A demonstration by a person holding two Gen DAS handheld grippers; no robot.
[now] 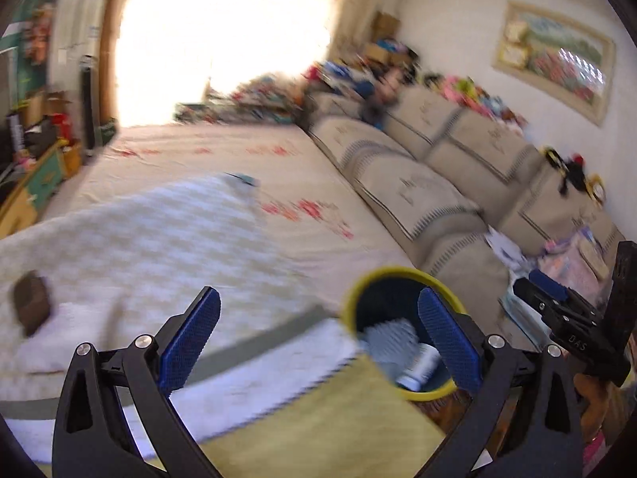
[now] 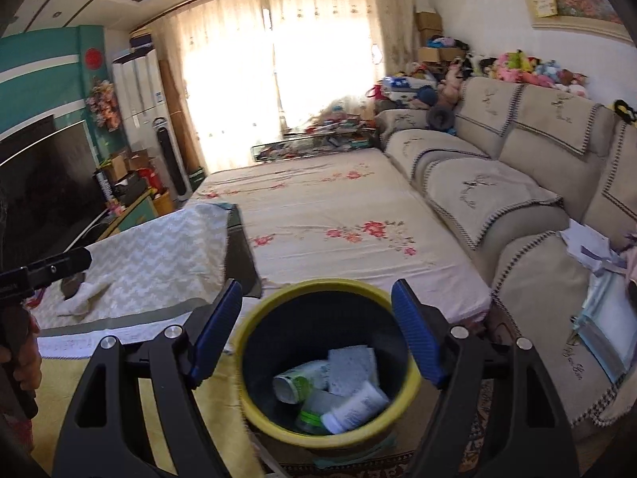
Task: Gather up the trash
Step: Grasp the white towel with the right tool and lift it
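A yellow-rimmed dark trash bin (image 2: 254,406) stands below my right gripper (image 2: 322,330), which is open and empty right over its mouth. Inside lie a green-and-white can (image 2: 296,380), a white bottle (image 2: 354,406) and a grey sponge piece (image 2: 352,366). The bin also shows in the left wrist view (image 1: 358,283), low and right of centre. My left gripper (image 1: 322,338) is open and empty, over the white zigzag cloth (image 1: 131,235). A small brown object (image 1: 32,302) lies on that cloth at far left; it also shows in the right wrist view (image 2: 71,285).
A bed with a floral sheet (image 2: 326,207) fills the middle. A beige sofa (image 2: 497,183) runs along the right, with papers (image 2: 589,247) on its near seat. A yellow mat (image 1: 330,418) lies beside the bin. A TV (image 2: 43,183) and boxes stand at the left.
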